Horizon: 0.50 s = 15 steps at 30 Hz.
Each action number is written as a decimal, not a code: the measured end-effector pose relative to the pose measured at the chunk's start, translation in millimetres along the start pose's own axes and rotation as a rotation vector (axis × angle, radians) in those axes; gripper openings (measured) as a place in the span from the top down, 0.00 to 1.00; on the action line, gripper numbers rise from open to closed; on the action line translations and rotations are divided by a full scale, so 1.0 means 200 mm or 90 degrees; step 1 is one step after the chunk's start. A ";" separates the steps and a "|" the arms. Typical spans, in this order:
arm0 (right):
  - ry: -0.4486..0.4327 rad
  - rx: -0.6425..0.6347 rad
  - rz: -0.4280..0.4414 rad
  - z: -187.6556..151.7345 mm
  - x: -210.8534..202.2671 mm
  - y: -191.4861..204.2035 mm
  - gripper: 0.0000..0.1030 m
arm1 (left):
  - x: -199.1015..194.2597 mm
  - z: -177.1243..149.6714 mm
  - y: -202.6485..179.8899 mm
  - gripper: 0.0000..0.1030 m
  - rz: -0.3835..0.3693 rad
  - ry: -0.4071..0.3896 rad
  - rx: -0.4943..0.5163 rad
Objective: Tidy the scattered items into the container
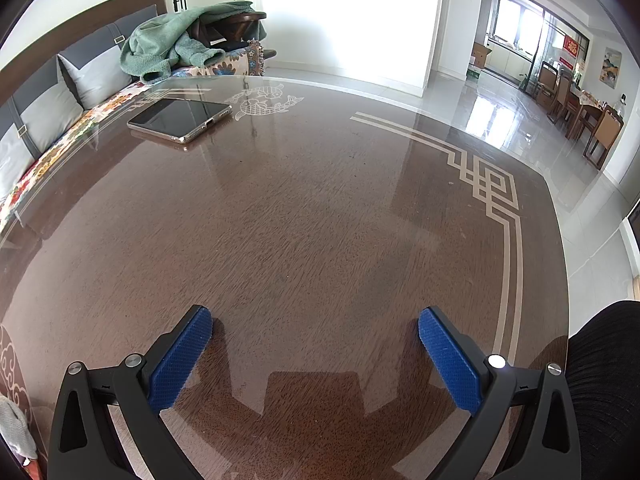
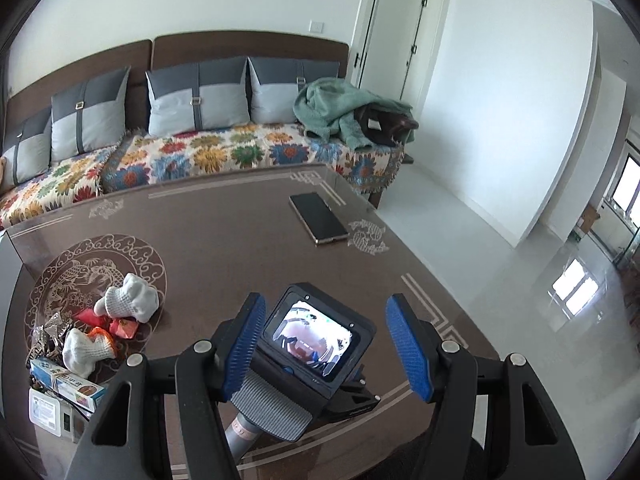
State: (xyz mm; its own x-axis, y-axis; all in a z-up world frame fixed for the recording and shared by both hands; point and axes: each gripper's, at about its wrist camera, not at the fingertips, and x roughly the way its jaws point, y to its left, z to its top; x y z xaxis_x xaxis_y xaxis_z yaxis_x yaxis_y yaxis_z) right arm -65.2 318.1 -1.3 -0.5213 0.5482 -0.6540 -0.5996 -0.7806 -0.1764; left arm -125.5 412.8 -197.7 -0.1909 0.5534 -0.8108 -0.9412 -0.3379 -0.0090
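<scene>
Scattered items [image 2: 86, 340] piled at table's [image 2: 224, 248] left edge in right wrist view: 2 white gloves [image 2: 130, 298], red packets [image 2: 124, 326], blue box [image 2: 68, 384]. Can't identify the container. Phone [image 2: 319, 218] lies well apart, far side. Left gripper [image 1: 315, 354] jaws apart, holding nothing, over bare table. Right gripper [image 2: 326, 344] jaws apart, above the left gripper's screen.

The table [image 1: 304, 208] was glossy wood-grain under a glass-like sheen, the phone [image 1: 180, 118] on it smooth and metal-edged, the socks [image 2: 130, 298] beside the phone knitted cloth.
</scene>
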 end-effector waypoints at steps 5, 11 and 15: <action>0.061 0.037 -0.044 -0.01 0.06 -0.04 0.38 | 0.00 0.00 0.00 0.00 0.000 0.000 0.000; 0.063 0.077 -0.104 0.01 0.05 -0.14 0.38 | 0.00 -0.01 0.00 0.00 0.000 0.000 0.000; 0.069 0.072 -0.111 0.01 0.04 -0.12 0.38 | -0.01 0.00 0.00 0.00 0.000 0.000 0.000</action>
State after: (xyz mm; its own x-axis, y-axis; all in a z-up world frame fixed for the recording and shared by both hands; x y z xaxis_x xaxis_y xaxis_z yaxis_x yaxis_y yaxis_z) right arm -56.0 341.6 -1.2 -0.3389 0.6320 -0.6970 -0.7423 -0.6347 -0.2146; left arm -124.6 412.3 -196.1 -0.1908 0.5534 -0.8108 -0.9412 -0.3376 -0.0090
